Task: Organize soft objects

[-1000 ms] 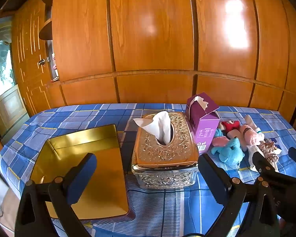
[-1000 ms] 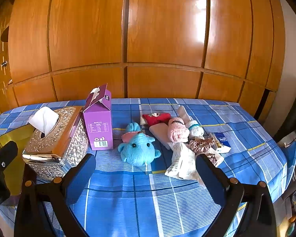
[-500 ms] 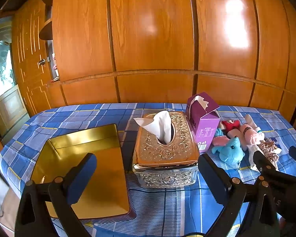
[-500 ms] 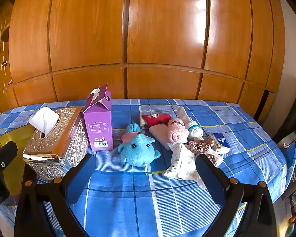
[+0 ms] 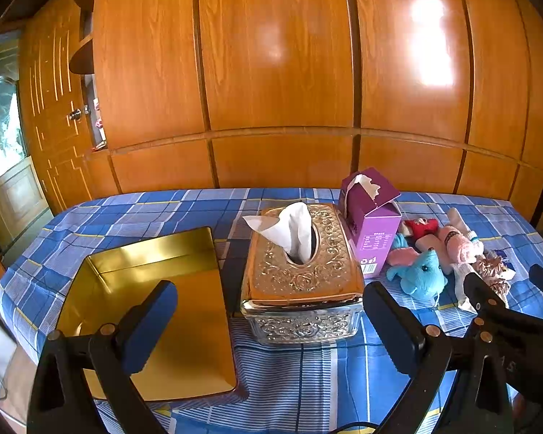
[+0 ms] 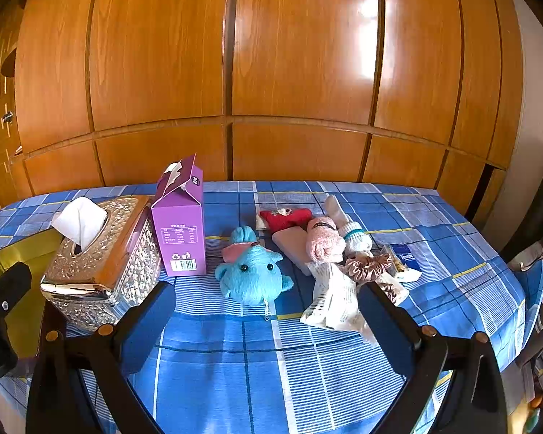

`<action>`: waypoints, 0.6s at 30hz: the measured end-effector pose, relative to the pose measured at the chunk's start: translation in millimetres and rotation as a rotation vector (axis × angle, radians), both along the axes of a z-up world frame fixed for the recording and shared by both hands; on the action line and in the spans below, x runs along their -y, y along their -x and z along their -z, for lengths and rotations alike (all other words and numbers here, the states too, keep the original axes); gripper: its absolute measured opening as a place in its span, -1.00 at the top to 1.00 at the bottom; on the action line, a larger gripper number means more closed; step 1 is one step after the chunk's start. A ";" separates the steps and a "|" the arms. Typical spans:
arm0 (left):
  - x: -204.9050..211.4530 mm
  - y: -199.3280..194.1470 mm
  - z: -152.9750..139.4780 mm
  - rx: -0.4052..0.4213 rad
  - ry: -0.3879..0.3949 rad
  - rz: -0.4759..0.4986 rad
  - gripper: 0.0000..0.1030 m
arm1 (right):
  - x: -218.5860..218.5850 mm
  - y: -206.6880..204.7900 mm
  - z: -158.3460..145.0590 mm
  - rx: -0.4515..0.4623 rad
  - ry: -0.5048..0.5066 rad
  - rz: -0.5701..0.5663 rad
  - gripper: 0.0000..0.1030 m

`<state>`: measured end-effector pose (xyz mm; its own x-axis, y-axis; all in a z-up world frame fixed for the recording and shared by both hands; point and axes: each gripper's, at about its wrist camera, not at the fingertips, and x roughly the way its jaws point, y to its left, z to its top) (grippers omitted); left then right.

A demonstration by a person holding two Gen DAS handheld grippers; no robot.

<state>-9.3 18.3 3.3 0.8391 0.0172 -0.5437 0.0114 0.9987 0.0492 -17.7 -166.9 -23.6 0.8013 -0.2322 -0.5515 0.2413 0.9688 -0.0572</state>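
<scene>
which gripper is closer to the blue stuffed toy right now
Right. The right gripper hangs open just in front of the blue stuffed toy. The left gripper is open farther left, facing the metal tissue box, the toy off to its right.

The wall panels (image 6: 300, 54) were varnished wood, glossy enough to throw back bright window glare. A woven checked cloth (image 6: 235, 361) covered the table, matt and finely ribbed. The tissue box (image 5: 302, 278) looked like embossed metal, its floral relief polished to a mirror shine, with soft white paper tissue (image 5: 289, 229) rising from the slot. The gold tray (image 5: 152, 311) was smooth, reflective metal. The purple carton (image 6: 179, 231) was matt printed cardboard. The blue plush toy (image 6: 253, 275) was fuzzy pile fabric; the pink sock (image 6: 324, 242) looked fluffy knit, and the scrunchie (image 6: 367, 266) satiny. The gripper pads (image 6: 146, 325) were matt blue, on black plastic
</scene>
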 end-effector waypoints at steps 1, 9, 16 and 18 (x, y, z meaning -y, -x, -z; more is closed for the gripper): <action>0.2 -0.2 0.0 -0.001 0.000 0.000 -0.99 | -0.1 0.3 0.1 0.001 0.001 0.000 -1.00; 2.9 1.6 -0.5 0.003 -0.006 0.006 -0.99 | 1.8 0.9 1.5 0.003 -0.003 0.004 -1.00; 6.3 2.8 -1.0 0.004 -0.007 0.024 -0.99 | 8.1 2.1 1.5 0.009 -0.013 0.018 -1.00; 8.6 3.2 -1.1 0.006 -0.011 0.030 -0.99 | 11.4 2.5 1.7 0.008 -0.014 0.026 -1.00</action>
